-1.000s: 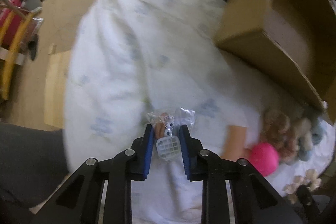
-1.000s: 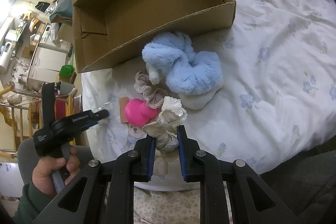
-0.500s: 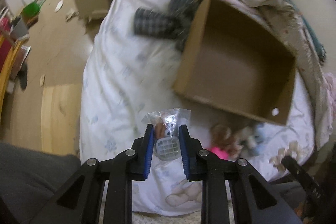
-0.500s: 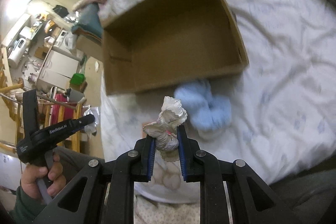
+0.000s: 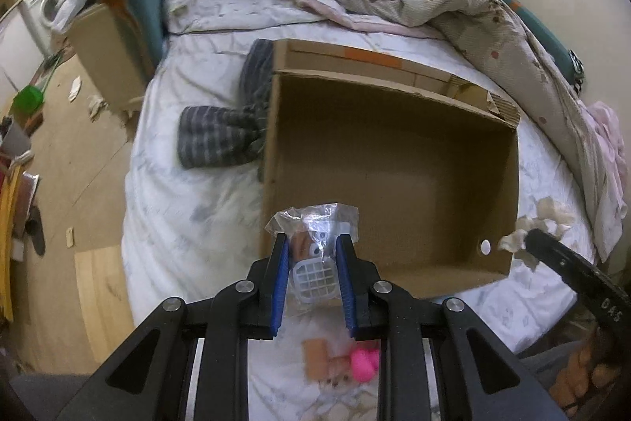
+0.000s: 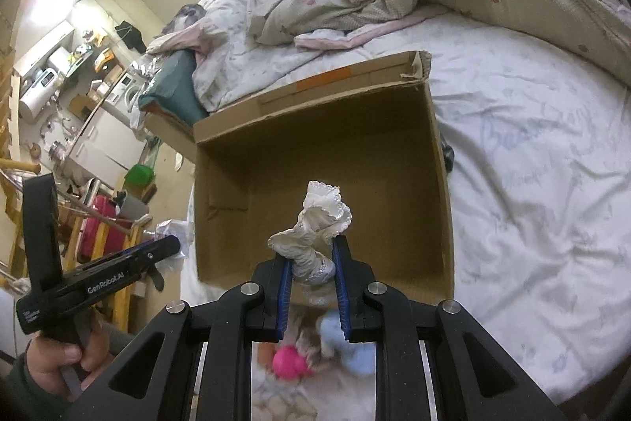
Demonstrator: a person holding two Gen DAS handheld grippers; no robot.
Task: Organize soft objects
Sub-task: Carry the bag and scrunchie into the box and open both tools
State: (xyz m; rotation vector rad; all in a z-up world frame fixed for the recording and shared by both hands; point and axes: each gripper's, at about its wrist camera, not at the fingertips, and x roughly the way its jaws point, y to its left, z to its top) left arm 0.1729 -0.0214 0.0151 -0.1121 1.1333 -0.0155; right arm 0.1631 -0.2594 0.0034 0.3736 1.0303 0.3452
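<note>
While both grippers' fingers clamp a packet (image 5: 313, 243) and scrunchie (image 6: 315, 235), the box (image 5: 394, 160) lies beneath.

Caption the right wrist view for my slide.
Right gripper holds a white frilly scrunchie above the empty cardboard box.

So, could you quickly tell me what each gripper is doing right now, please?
Left gripper: closed on a clear plastic packet.
Right gripper: closed on a white scrunchie.
</note>
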